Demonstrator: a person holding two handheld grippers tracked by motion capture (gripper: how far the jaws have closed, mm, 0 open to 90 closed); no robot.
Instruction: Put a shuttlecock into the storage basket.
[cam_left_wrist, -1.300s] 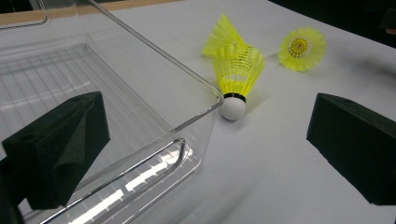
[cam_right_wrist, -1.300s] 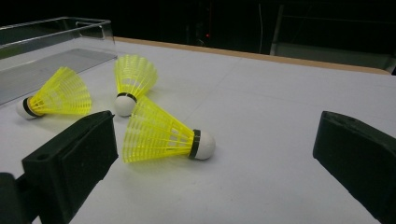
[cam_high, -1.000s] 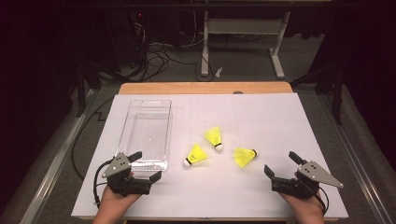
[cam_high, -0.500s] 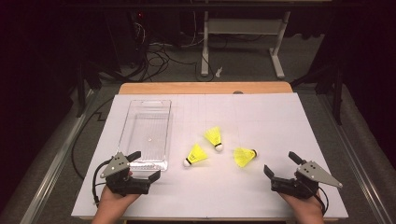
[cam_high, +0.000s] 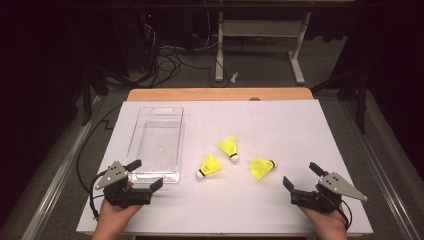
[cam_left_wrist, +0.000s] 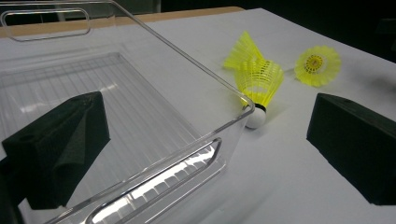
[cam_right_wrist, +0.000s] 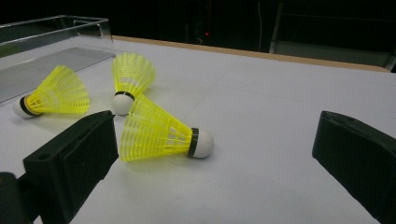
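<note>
From the high view, the left hand-held gripper sits at the near end of the clear rectangular plastic tray, jaws spread wide and holding nothing. The right hand-held gripper rests low on the white tabletop, equally wide and unladen, just short of the nearest yellow feathered shuttlecock.

In the left gripper view, the tray's corner stands between the jaws; a second yellow shuttlecock lies just beyond it, right of the tray wall.

In the right gripper view, the nearest shuttlecock lies on its side just ahead between the open jaws, white cork pointing right, two more behind it.
</note>
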